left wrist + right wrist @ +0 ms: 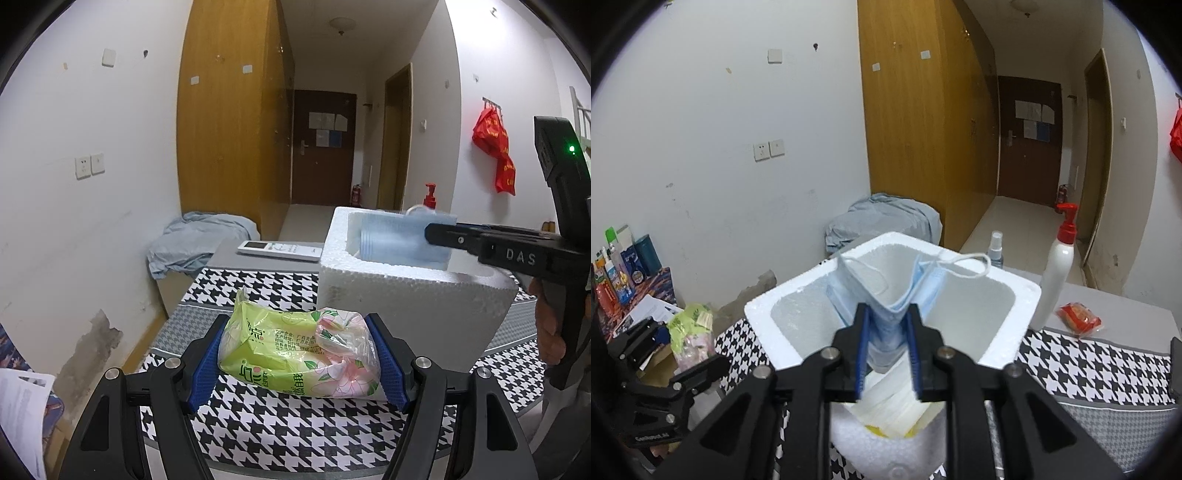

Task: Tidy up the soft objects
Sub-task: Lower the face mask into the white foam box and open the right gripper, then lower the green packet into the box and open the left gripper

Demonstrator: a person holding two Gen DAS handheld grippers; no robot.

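Note:
A green flowered tissue pack [295, 350] sits between the blue pads of my left gripper [299, 354], which press on both of its sides just above the houndstooth cloth. In the right wrist view the same pack [690, 328] shows in the left gripper [683, 343] at far left. A white foam box [406, 295] stands behind it. My right gripper [886, 350] hangs over the box [768, 314] with a stack of blue face masks [886, 295] between its parted pads. The masks [399, 240] look blurred inside the box beside the right gripper [428, 232]. White folded items [894, 402] lie on the box floor.
A white remote [280, 249] lies behind the box. To the right of the box stand a white pump bottle [1056, 280] and a small spray bottle [995, 247], and a red packet [1078, 319] lies there. A blue-grey cloth [199, 240] is heaped by the wardrobe. Boxes and papers crowd the far left.

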